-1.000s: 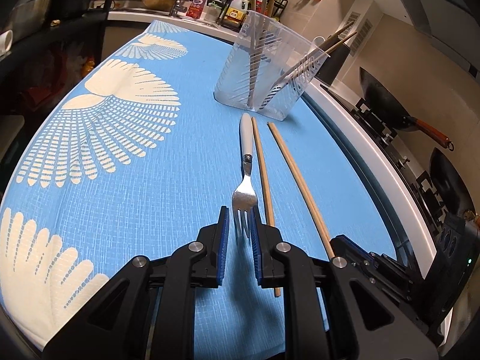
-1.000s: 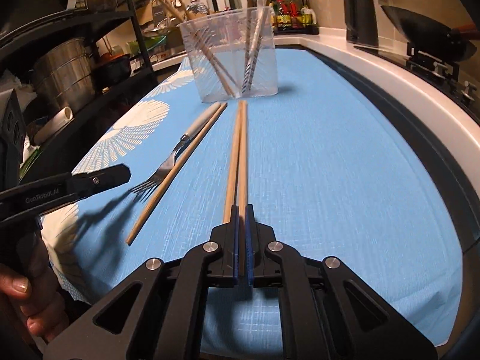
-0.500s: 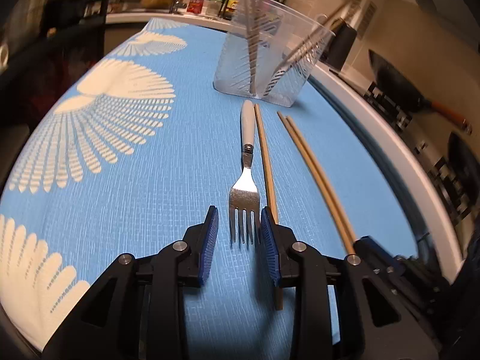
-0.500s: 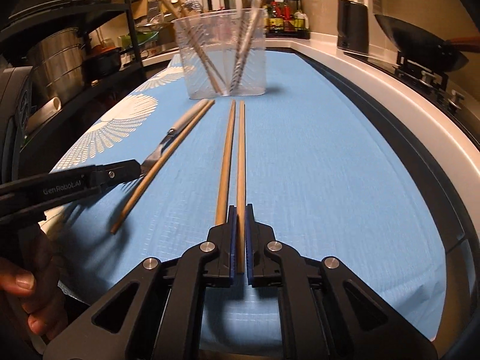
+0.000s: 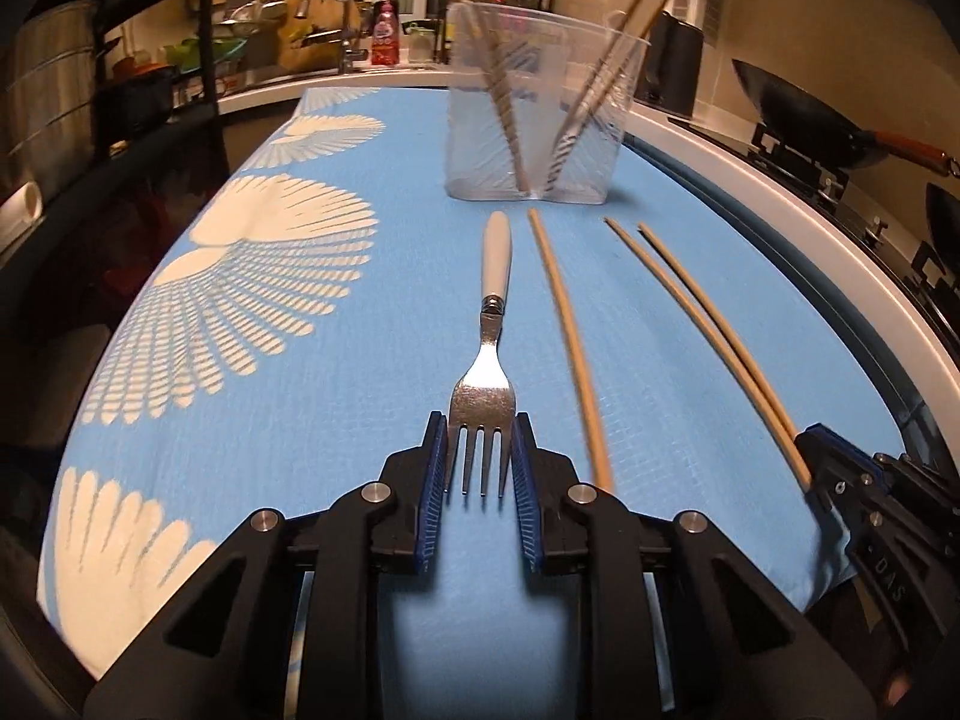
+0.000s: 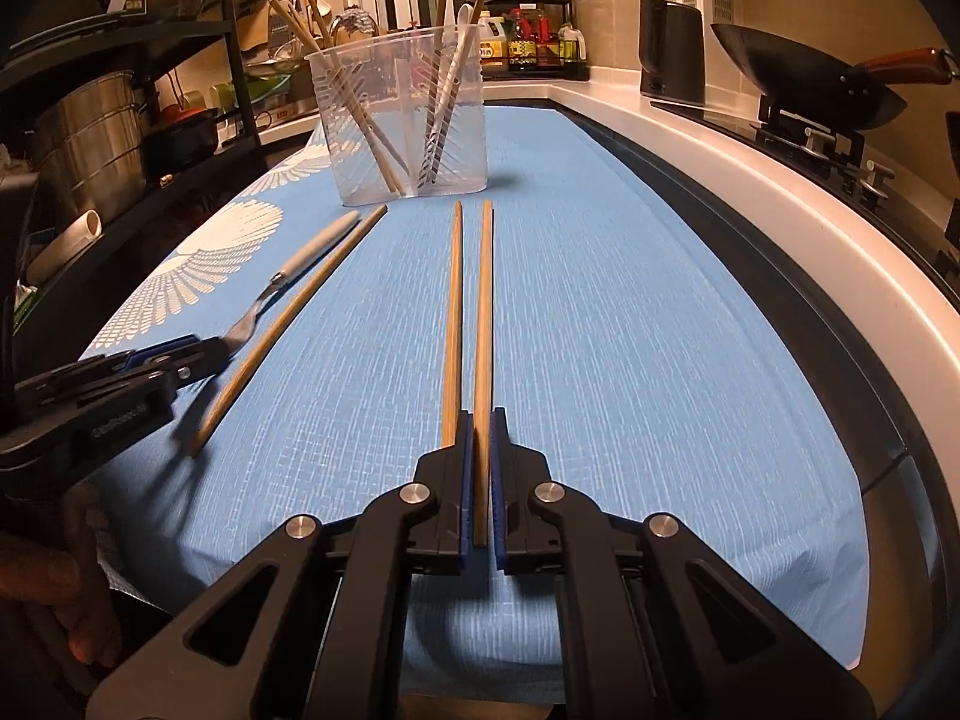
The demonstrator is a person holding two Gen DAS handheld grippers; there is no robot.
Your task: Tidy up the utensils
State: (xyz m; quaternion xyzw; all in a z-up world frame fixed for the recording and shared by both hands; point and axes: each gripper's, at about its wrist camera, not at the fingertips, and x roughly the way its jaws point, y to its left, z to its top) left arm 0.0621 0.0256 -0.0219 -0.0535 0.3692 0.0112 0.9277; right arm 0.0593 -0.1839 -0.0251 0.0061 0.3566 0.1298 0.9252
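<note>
**Fork flanked by left jaws; one chopstick clamped in right jaws**

On the blue cloth (image 5: 336, 420) with its white fan pattern, a fork (image 5: 487, 360) is laid with tines toward the left gripper (image 5: 478, 468) and its pale handle pointed at the clear container (image 5: 537, 114). The tines are seen between the blue pads (image 5: 433, 480); the jaws have just been closing, with a narrow gap still visible on each side of the fork head, so no grip is made out. In the right wrist view the same fork (image 6: 282, 288) is seen reaching into the left gripper (image 6: 198, 354) at the frame's left edge.

Just right of the fork, a single chopstick (image 5: 570, 336) is laid flat, roughly parallel to it. Further right, a pair of chopsticks (image 6: 468, 312) is laid side by side, far ends near the container (image 6: 402, 114). The right gripper (image 6: 480, 480) is pressed together on the right-hand stick of that pair; the left-hand stick is seen running outside the left pad, beside it.

Several chopsticks and a white-handled utensil are stood leaning inside the container. A wok (image 6: 804, 78) is seen on the stove beyond the counter edge.
</note>
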